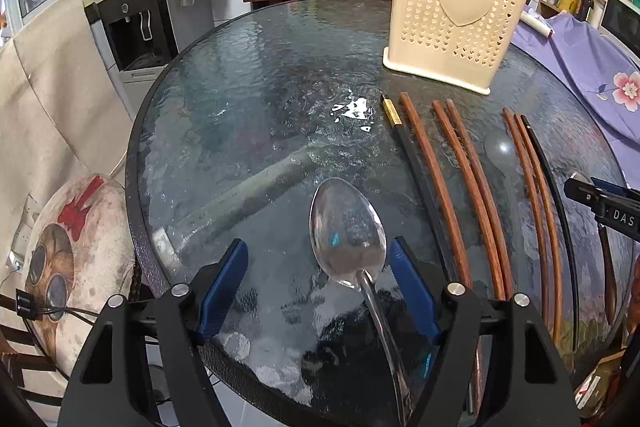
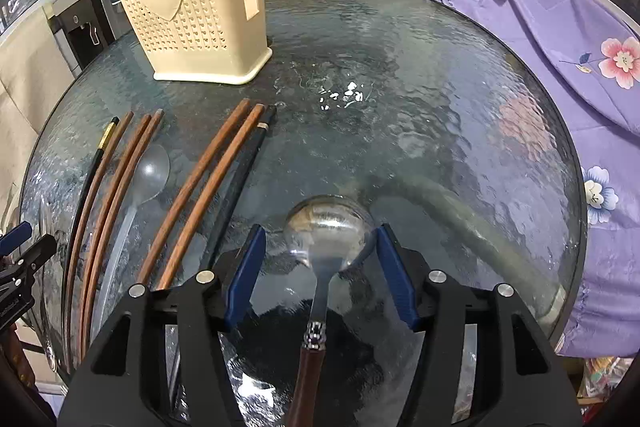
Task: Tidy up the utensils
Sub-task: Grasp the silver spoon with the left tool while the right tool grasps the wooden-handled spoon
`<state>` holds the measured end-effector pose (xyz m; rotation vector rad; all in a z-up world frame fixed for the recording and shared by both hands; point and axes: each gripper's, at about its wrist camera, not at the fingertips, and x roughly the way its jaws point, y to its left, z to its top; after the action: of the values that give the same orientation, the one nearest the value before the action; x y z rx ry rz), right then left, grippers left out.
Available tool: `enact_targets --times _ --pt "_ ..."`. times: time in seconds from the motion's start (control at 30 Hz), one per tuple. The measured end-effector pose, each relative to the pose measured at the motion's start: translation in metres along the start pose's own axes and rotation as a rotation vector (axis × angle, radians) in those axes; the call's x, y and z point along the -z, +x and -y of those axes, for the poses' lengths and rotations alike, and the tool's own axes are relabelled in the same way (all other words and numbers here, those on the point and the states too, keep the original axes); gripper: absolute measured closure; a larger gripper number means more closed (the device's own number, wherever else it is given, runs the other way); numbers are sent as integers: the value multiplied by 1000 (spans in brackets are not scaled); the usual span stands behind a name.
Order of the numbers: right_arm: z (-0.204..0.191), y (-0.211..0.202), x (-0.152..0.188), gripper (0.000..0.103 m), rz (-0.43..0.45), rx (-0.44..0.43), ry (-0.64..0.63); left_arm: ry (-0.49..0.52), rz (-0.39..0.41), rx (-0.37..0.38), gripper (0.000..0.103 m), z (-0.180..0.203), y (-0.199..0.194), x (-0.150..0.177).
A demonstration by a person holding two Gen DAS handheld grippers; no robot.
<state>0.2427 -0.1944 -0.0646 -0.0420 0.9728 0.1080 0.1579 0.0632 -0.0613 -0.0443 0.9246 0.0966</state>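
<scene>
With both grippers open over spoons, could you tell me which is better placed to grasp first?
Probably the right gripper: the wooden-handled spoon lies centred between its fingers. The left gripper's silver spoon sits off-centre, near one finger.

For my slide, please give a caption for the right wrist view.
Open right gripper poised over a wooden-handled spoon, chopsticks and holder beyond.

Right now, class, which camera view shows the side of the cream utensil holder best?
The right wrist view: the utensil holder shows its heart front and the side panel with a spoon-shaped relief. The left wrist view gives only the heart front.
</scene>
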Motion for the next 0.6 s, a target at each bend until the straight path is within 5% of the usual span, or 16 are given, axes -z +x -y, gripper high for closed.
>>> enact_targets --times 0.43,0.6 --pt "-6 4 -9 55 -31 -17 -34 5 -35 -12 51 15 8 -16" --pt "-6 6 -12 55 -41 -28 -40 11 -43 -1 65 20 9 -21"
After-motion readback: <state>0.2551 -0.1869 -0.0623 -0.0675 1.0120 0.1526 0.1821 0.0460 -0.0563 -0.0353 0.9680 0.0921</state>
